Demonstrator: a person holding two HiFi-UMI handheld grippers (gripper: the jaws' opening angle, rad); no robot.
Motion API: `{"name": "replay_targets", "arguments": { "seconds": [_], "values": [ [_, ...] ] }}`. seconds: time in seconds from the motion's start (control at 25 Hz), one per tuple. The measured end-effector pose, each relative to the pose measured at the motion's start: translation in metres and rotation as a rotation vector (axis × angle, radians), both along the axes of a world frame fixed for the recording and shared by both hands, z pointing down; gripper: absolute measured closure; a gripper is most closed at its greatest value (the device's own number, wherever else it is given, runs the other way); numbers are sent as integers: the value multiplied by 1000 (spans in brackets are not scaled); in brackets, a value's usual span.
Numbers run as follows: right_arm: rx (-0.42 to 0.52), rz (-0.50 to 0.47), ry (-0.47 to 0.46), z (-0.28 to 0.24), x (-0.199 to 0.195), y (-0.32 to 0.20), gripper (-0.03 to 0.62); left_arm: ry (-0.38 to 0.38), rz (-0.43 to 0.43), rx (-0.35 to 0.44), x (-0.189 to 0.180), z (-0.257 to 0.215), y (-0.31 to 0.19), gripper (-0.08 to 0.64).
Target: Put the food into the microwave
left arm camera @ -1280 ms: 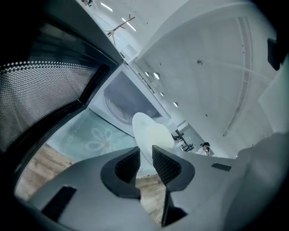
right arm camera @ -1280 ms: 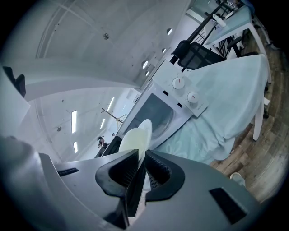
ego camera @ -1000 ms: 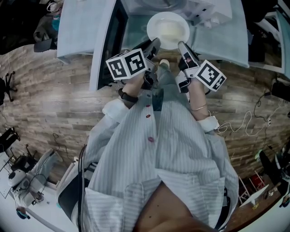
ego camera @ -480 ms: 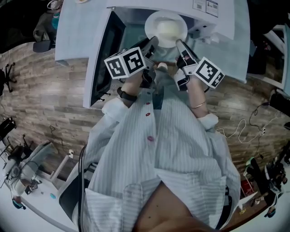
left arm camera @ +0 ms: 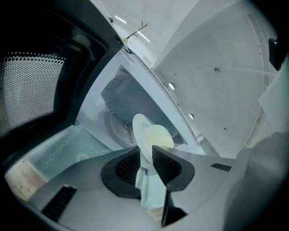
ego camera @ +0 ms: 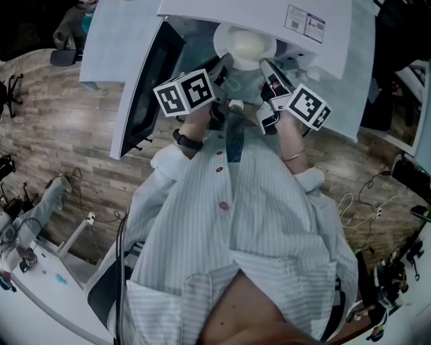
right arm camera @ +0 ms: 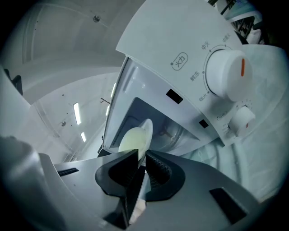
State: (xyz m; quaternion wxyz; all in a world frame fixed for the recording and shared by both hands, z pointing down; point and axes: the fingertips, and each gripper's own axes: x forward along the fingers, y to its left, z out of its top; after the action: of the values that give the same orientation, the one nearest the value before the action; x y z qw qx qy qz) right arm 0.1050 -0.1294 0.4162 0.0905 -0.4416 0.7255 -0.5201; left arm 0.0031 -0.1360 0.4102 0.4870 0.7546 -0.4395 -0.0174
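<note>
A white plate (ego camera: 244, 44) with pale yellow food on it is held from both sides at the mouth of the white microwave (ego camera: 269, 20). My left gripper (ego camera: 225, 65) is shut on the plate's left rim (left arm camera: 141, 135). My right gripper (ego camera: 264, 66) is shut on the right rim (right arm camera: 146, 131). In the left gripper view the plate (left arm camera: 149, 137) hangs just before the cavity and its glass turntable (left arm camera: 118, 128). The far part of the plate is hidden under the microwave's top in the head view.
The microwave door (ego camera: 145, 87) stands wide open to the left, its mesh window (left arm camera: 29, 97) close beside my left gripper. Control knobs (right arm camera: 226, 74) sit right of the opening. The microwave stands on a pale counter (ego camera: 350, 101); a wooden floor (ego camera: 74, 155) lies below.
Both grippers have carried the plate forward, from in front of the open microwave into its opening. The microwave's top now covers the plate's far edge.
</note>
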Motion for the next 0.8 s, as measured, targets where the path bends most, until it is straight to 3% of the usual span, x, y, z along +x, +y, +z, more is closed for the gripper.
{"name": "replay_targets", "arguments": {
  "seconds": [0.36,0.8],
  "values": [
    [-6,-37,-28,5,2,-3,529,-21,-35,-5,2,4,-1,482],
    [-3,-9,-31,-1,1,-6,529,-25,-3,-3,1,-3,-6,482]
  ]
}}
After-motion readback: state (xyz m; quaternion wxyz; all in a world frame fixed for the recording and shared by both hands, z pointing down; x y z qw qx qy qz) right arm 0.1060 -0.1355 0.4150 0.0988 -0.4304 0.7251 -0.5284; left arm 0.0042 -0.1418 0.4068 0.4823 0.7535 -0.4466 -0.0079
